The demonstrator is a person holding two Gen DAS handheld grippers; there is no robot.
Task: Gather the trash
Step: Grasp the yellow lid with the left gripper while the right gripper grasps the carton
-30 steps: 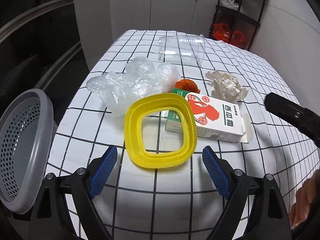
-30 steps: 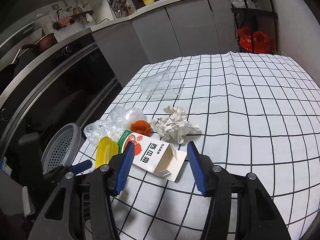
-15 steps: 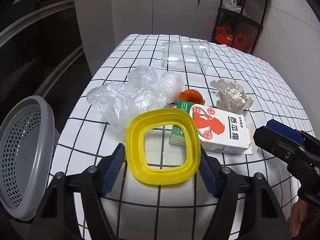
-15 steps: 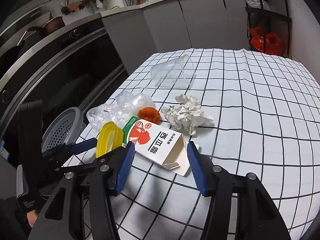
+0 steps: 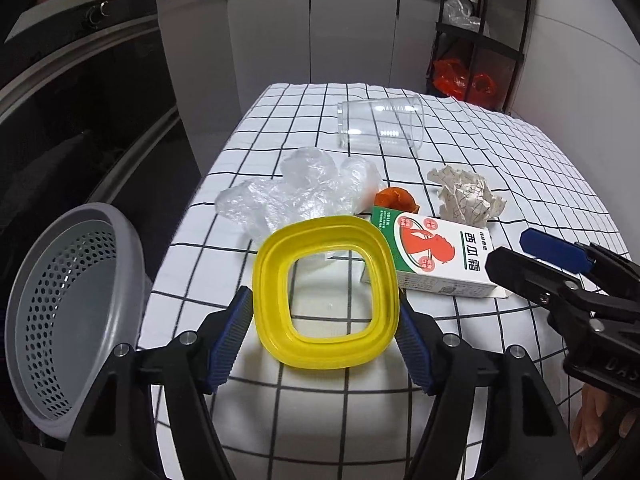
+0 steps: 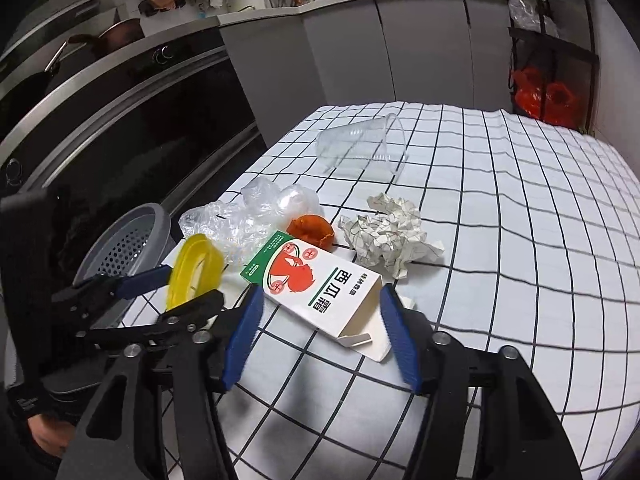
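My left gripper (image 5: 324,308) is shut on a yellow square plastic ring (image 5: 272,280), pads pressing its two sides. The ring is lifted and tilted above the checked tablecloth (image 5: 320,412). In the right wrist view the yellow ring (image 6: 192,268) stands on edge in that gripper (image 6: 180,288). A white, green and red carton (image 6: 320,284) lies flat, its open end between the fingers of my right gripper (image 6: 320,296). Those jaws are opening and the pads stand off the carton. From the left wrist view the right gripper (image 5: 524,254) comes in beside the carton (image 5: 436,256).
A grey perforated basket (image 5: 60,300) stands off the table's left edge. Beyond the carton lie a crumpled clear plastic bag (image 5: 296,192), an orange peel (image 5: 394,200), a ball of crumpled paper (image 5: 466,196) and a clear cup (image 5: 380,124) on its side.
My left gripper closed onto the yellow ring and raised it off the cloth. The right gripper moved in around the carton's end and its jaws widened.
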